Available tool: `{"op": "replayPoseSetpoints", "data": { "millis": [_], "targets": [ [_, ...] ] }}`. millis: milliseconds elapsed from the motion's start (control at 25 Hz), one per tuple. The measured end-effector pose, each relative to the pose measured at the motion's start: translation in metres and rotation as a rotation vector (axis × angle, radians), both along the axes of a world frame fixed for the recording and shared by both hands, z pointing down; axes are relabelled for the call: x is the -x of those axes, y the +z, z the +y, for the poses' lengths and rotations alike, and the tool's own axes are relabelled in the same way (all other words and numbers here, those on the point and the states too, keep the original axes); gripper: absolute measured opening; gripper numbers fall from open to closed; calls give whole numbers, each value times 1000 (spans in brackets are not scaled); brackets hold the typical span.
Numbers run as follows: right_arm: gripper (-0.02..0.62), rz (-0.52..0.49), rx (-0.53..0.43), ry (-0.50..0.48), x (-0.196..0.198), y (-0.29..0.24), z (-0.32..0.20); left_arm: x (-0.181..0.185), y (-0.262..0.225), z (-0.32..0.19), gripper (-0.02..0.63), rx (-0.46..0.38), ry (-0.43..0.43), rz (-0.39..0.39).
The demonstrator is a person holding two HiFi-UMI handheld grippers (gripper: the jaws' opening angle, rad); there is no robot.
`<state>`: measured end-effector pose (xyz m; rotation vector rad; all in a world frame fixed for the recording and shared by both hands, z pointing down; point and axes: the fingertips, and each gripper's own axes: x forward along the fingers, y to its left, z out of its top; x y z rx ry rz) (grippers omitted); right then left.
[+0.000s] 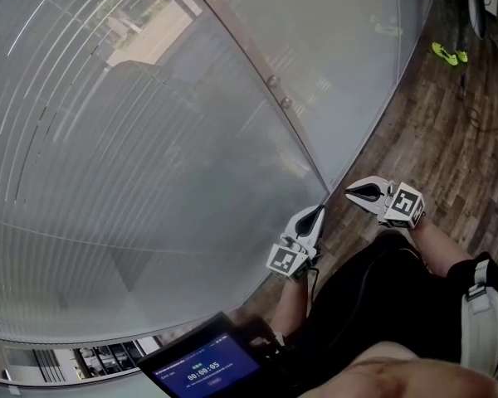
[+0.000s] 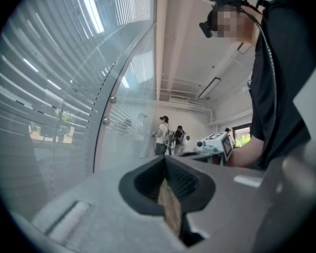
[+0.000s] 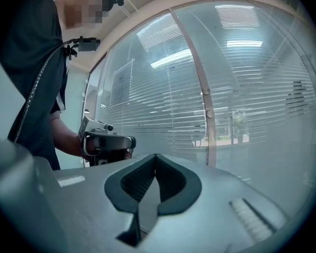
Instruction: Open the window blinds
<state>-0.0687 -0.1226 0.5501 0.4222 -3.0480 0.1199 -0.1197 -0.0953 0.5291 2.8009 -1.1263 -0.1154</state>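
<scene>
**Window blinds** [image 1: 124, 148] hang lowered across the glass wall [image 1: 349, 65] in front of you, slats level, with slivers of outdoors showing between them. Your left gripper [image 1: 317, 214] and right gripper [image 1: 354, 192] hover near the glass, each with its fingers together on nothing. You hold no cord or wand, so the opening appears not yet done.

Soft, flat daylight filters through the blinds [image 1: 108, 139] ahead of the left gripper [image 1: 320, 211] and the right gripper [image 1: 350, 193]. Bright streaks of glare [image 3: 237, 15] (ceiling lights, mirrored) sit on the glass [image 3: 263, 104] above the right gripper's jaws. Both gripper views bow hard into dark round corners, and their near jaw bodies are soft. The head view looks hazy across the pane.
</scene>
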Motion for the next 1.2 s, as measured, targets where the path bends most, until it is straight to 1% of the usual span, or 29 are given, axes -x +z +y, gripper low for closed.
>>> {"op": "replayPoseSetpoints", "data": {
  "millis": [200, 280, 400, 520, 840, 960, 1080, 1200],
  "targets": [
    [5, 8, -40, 5, 5, -10, -10, 2, 3, -6, 2, -4, -2, 4],
    [5, 26, -80, 0, 7, -14, -16, 0, 0, -9, 2, 4, 1, -10],
    [5, 56, -135, -20, 14, -24, -30, 5, -5, -20, 2, 7, -20, -13],
    [6, 69, -157, -32, 19, -32, -47, 12, -11, -34, 2, 9, -48, -9],
    [5, 150, -301, -29, 26, -37, -96, 17, -18, -75, 2, -8, -102, -2],
    [5, 153, -340, -14, 25, -41, -120, 20, -16, -90, 2, 0, -120, -1],
    [5, 170, -393, -6, 28, -56, -144, 22, -14, -105, 2, 3, -122, -3],
    [5, 223, -457, 11, 34, -68, -164, 25, -12, -114, 2, 1, -120, -5]
  ]
}}
